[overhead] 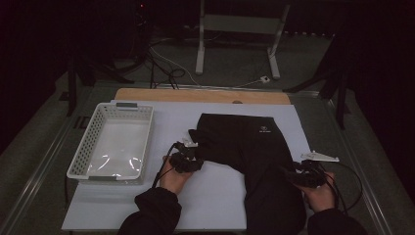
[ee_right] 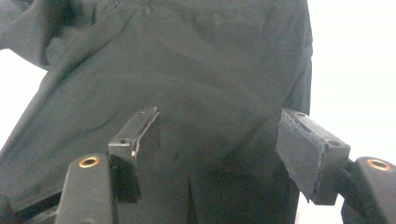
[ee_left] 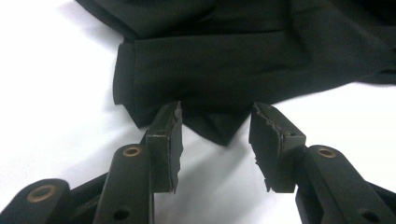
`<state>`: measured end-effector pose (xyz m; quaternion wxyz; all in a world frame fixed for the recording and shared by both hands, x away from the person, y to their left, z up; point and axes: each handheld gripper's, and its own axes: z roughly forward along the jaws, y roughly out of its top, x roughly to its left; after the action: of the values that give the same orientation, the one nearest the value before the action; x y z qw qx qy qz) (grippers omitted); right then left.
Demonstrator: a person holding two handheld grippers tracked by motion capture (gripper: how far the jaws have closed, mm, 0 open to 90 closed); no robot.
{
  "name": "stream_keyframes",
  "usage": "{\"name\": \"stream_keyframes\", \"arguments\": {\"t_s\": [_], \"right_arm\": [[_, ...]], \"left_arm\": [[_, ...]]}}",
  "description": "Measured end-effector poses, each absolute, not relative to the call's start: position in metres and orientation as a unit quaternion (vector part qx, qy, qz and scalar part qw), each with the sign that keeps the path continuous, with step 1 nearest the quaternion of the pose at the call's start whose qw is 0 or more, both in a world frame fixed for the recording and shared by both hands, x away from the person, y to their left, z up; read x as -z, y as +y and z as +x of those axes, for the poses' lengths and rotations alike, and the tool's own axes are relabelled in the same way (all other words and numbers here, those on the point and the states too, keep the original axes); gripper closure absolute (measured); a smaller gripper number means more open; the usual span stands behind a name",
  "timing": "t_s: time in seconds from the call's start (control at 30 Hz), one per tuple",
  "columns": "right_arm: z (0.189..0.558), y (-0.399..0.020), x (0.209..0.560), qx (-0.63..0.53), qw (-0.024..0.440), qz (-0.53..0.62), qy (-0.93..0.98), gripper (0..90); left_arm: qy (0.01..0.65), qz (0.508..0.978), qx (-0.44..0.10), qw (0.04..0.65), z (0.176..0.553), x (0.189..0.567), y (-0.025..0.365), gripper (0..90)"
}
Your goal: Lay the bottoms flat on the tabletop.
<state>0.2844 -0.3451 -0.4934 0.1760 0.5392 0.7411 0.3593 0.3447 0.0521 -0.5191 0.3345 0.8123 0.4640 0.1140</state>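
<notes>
So, biggest thing first: the table (overhead: 215, 196) has a white top, and a black garment (overhead: 249, 147) lies spread across its right half, looking like shorts or folded pants with a small logo, though the high view is dark enough that I wouldn't swear to which. A white basket (overhead: 113, 143) sits well apart on the left and seems to have nothing in it but a bit of glare.

Down to the small stuff. The left gripper (overhead: 187, 160) is at the garment's left edge. In the left gripper view its jaws stand apart, with a folded corner of the cloth (ee_left: 219, 126) poking down between them, and the pads aren't pressing on it. The right gripper (overhead: 304, 176) is over the lower right part of the garment. In the right gripper view its jaws are wide apart above the fabric (ee_right: 187, 84), not pinching anything.

My read is that this is the grab-the-edge step of a fold: the left side is lined up on that corner but has no grip yet, while the right waits over the cloth. The next move needs the left gripper to slide a touch further in, so that the pads straddle the corner properly, and then close. Too shallow and it'll probably catch just one layer or slip off.
</notes>
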Motion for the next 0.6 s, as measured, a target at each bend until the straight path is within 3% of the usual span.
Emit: {"name": "stream_keyframes", "arguments": {"t_s": [0.2,0.3,0.33,0.6], "right_arm": [[0.284,-0.345,0.494,-0.359,0.175,0.539,0.741,31.5],[0.284,-0.345,0.493,-0.358,0.176,0.538,0.742,31.5],[0.284,-0.345,0.493,-0.358,0.177,0.537,0.743,31.5],[0.284,-0.346,0.494,-0.361,0.175,0.54,0.74,31.5]], "left_arm": [[0.445,0.826,-0.154,0.309,0.346,0.52,0.042,61.6],[0.444,0.83,-0.136,0.309,0.347,0.518,0.042,85.5],[0.444,0.831,-0.126,0.309,0.347,0.517,0.042,87.4],[0.443,0.819,-0.051,0.361,0.323,0.501,0.051,87.9]]}}
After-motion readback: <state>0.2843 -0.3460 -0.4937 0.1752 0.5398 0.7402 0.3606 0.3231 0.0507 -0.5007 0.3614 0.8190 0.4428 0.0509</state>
